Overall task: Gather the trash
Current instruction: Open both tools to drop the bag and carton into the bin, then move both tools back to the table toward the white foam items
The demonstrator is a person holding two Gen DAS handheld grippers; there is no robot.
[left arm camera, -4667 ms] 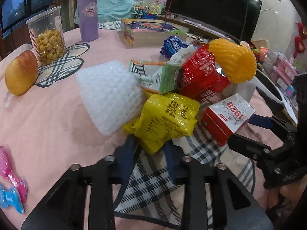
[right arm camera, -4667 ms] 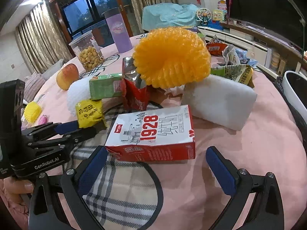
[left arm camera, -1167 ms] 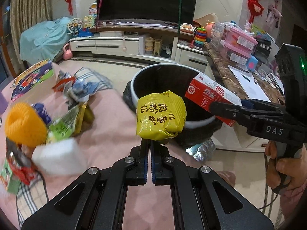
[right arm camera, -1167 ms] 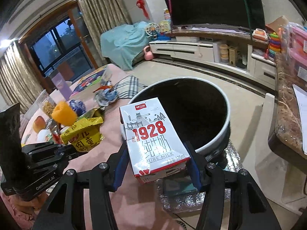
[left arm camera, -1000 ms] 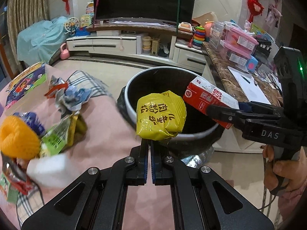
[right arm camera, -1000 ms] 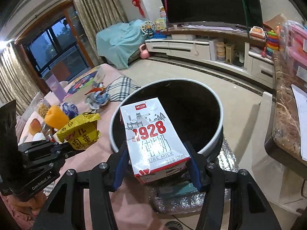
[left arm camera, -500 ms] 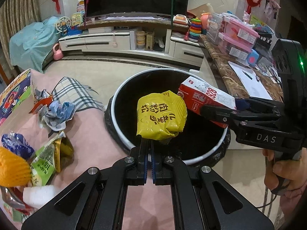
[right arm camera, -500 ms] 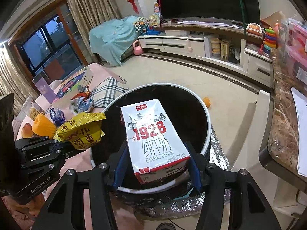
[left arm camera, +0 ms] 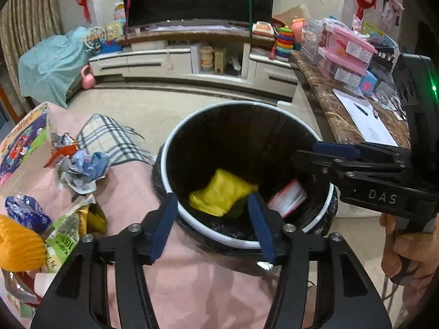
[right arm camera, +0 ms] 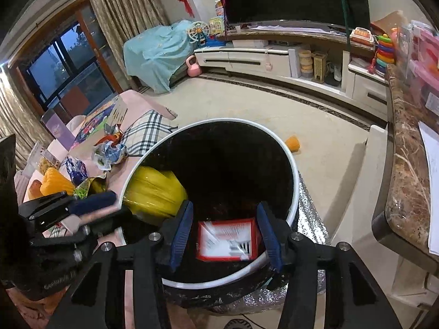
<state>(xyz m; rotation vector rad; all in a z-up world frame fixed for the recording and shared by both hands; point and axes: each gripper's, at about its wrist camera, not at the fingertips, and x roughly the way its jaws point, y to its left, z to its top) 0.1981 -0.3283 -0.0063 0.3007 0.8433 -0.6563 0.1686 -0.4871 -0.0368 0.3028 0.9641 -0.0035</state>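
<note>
While both grippers are hanging over the bin, nothing is sitting between either pair of pads. Table, pink cloth, is butting against the bin on the left in the left wrist view. Bin is black inside, white rim, standing on the floor. Left gripper is opening its jaws, released, pads apart and gripping nothing. Right gripper is narrowing its jaws with nothing pinched; pads are standing clear either side of the carton. Yellow bag is lying inside the bin, left of centre, blurred in the right wrist view. Carton, red and white, is inside the bin too, right of the bag, blurred. Remaining wrappers and orange foam net are sitting on the table, well apart from the bin.
</note>
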